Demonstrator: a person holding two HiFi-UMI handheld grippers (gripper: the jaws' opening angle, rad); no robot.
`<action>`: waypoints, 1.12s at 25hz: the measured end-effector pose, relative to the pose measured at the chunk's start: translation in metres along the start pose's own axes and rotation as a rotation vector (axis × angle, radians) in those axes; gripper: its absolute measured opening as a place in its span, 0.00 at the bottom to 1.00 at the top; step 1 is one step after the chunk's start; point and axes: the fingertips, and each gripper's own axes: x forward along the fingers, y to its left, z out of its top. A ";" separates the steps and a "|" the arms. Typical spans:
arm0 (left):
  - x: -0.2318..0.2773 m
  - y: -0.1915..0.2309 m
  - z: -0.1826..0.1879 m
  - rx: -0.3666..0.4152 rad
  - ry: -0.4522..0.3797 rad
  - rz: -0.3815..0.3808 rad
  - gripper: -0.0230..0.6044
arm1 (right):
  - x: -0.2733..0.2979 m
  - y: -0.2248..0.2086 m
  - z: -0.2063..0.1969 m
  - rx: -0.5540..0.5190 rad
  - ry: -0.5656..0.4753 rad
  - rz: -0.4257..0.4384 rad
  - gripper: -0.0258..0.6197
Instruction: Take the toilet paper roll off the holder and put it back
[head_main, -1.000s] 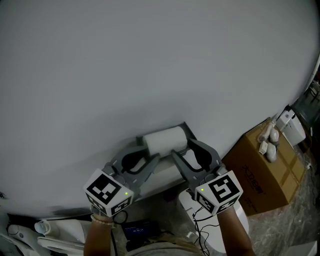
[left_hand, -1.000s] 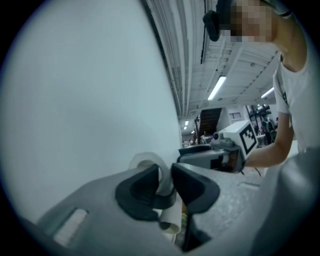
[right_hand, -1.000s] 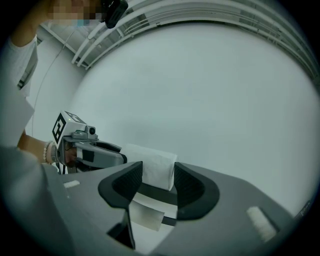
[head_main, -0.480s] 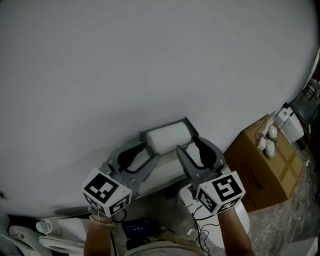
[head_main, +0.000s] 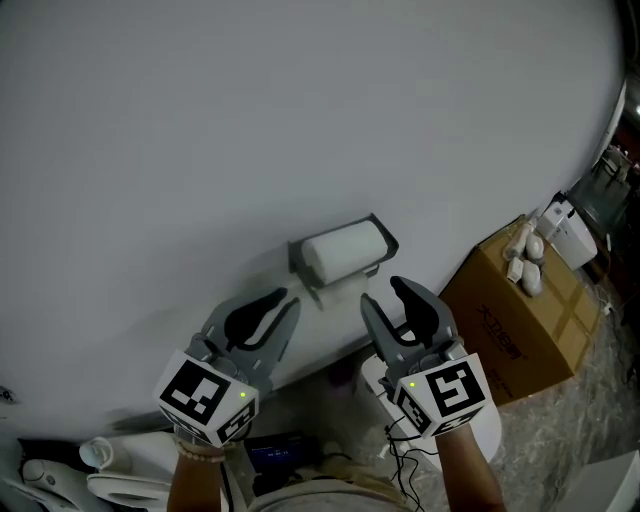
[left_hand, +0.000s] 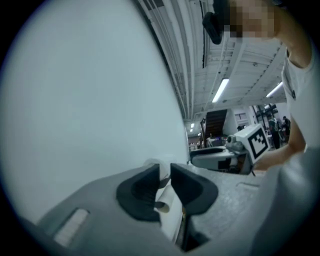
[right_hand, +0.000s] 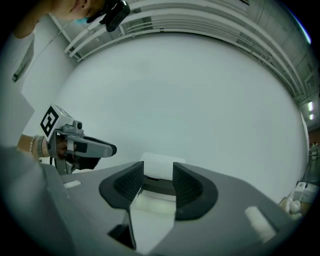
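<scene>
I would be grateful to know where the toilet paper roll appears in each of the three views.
Head view: toilet paper roll at centre, in its holder.
Left gripper view: the roll low centre, seen through the jaw gap.
Right gripper view: the roll low centre, just above the jaw gap.
Shared landmark: the pale wall behind it.

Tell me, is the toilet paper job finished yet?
Hard to say. Done: the toilet paper roll sits on its holder on the wall. In hand: nothing; the left tongs and right tongs hang clear of it, empty, jaws just closing a bit. Still to do: unclear, I can't tell whether it has come off yet.
</scene>
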 end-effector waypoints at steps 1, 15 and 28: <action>-0.006 0.000 0.000 0.004 0.002 0.007 0.11 | -0.004 0.005 0.000 -0.012 0.005 -0.009 0.32; -0.081 -0.025 -0.015 0.012 0.035 -0.011 0.03 | -0.063 0.066 -0.010 0.054 0.050 -0.148 0.06; -0.144 -0.058 -0.043 -0.018 0.088 -0.049 0.02 | -0.109 0.125 -0.023 0.071 0.107 -0.172 0.05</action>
